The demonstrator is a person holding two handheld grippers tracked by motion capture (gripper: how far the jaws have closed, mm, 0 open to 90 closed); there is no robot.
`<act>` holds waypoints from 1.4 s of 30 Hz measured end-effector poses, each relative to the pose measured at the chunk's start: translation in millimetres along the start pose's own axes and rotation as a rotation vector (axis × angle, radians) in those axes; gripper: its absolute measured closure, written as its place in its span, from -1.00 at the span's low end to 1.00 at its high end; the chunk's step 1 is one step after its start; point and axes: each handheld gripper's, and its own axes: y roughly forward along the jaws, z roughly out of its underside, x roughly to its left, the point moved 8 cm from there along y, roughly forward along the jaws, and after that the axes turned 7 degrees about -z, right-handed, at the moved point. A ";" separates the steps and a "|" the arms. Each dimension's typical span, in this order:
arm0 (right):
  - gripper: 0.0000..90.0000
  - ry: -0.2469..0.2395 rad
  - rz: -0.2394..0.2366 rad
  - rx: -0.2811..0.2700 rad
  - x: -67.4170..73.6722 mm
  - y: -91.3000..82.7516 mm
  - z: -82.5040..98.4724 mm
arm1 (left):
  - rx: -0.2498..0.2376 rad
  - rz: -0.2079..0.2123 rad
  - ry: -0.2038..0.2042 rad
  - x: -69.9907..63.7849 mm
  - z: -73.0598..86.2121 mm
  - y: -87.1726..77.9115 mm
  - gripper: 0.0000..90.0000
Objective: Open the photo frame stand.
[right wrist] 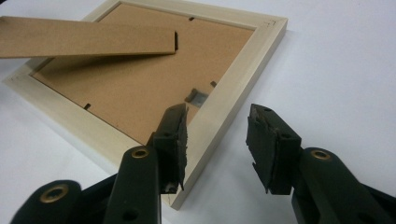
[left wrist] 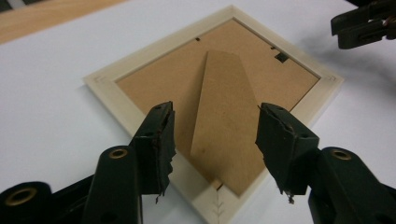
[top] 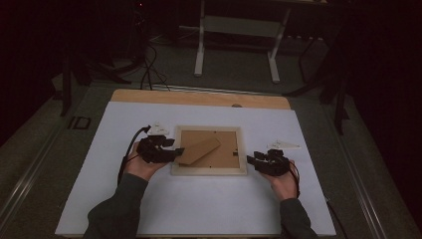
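A pale wooden picture frame (top: 209, 172) (left wrist: 119, 109) (right wrist: 233, 93) lies face down at the middle of the white sheet, its brown backing board (top: 226, 144) facing up. A brown stand flap (top: 201, 149) (left wrist: 224, 102) (right wrist: 88, 42) rises at an angle off the backing. My left gripper (top: 178, 151) (left wrist: 212, 116) hovers at the frame's left side, open, with the flap's lower end between its jaws and untouched. At the frame's right rail my right gripper (top: 250, 160) (right wrist: 217, 121) is open, one jaw over the rail, the other over the sheet; it is also at the upper right of the left gripper view (left wrist: 364, 23).
The white sheet (top: 199, 209) covers a wooden table whose bare edge (top: 199, 97) runs along the far side. Beyond it, a white-legged stand (top: 239, 30) and black cables (top: 149, 69) are on the dark floor.
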 end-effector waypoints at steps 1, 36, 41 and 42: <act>0.26 0.000 0.001 -0.001 0.3 -0.3 -0.1 | 0.007 0.003 0.005 -0.6 -1.7 2.9 0.02; 0.16 0.008 0.000 0.025 -1.2 0.4 7.4 | 0.205 0.092 0.001 2.4 -12.1 67.3 -0.09; 0.17 0.012 0.001 0.022 -2.1 -0.8 7.3 | 0.232 0.095 0.007 -0.7 -9.9 73.6 -0.10; 0.17 0.012 0.001 0.022 -2.2 -0.8 7.4 | 0.233 0.096 0.013 -0.9 -10.1 74.2 -0.10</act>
